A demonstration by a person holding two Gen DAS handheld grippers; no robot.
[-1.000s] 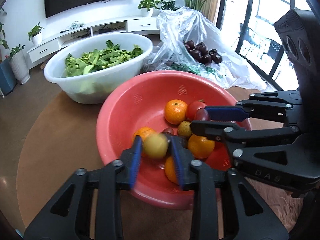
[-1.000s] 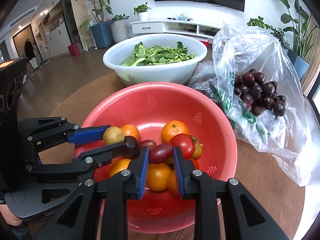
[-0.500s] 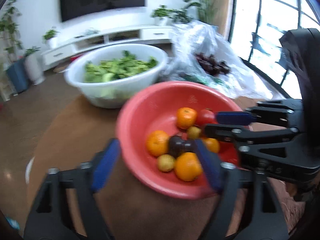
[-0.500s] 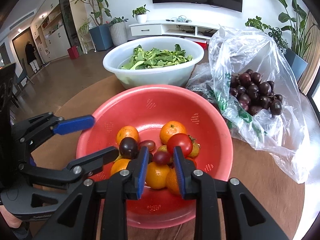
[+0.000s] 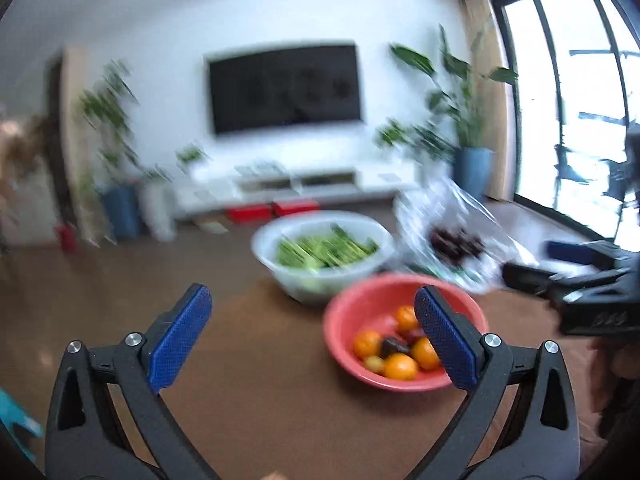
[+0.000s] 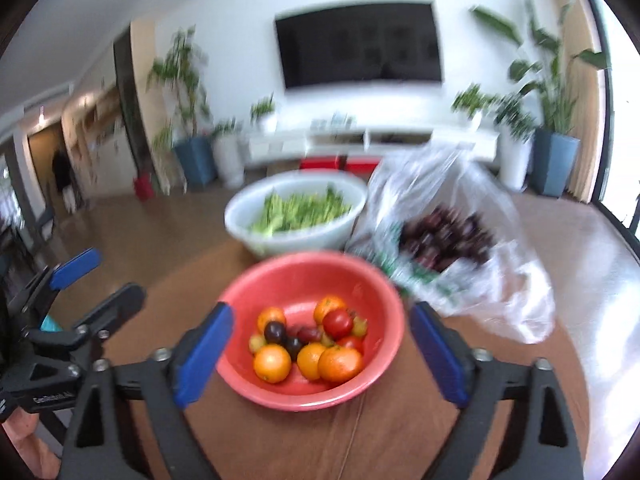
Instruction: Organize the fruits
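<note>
So we've got both tongs pulled back and up off the red bowl right now, and both frames are pretty smeared from the motion. The left tongs are spread as wide as they go with nothing between the blue pads — just bare brown surface and the near left edge of the bowl showing through the gap. The right tongs have just been opening too, and they're empty as well; the bowl simply sits framed between the pads, not touched by them.

The fruit is all piled in the bottom of that red bowl: oranges at the front and back, a red tomato, a couple of dark plums, and some small yellowish ones tucked in among them. We'd guess that's the point of the bowl — one catch-all spot so nothing rolls around the surface. Behind it sits the white basin of greens, kept apart from the fruit, and to the right the clear plastic bag slumps open with a heap of dark plums inside.

Why both tongs are wide open and hanging back? Our read is we're between picks — jaws spread ready for whatever's next, and that bag of plums looks like the obvious unsorted leftover. Can't tell from here which hand goes for it, though.
</note>
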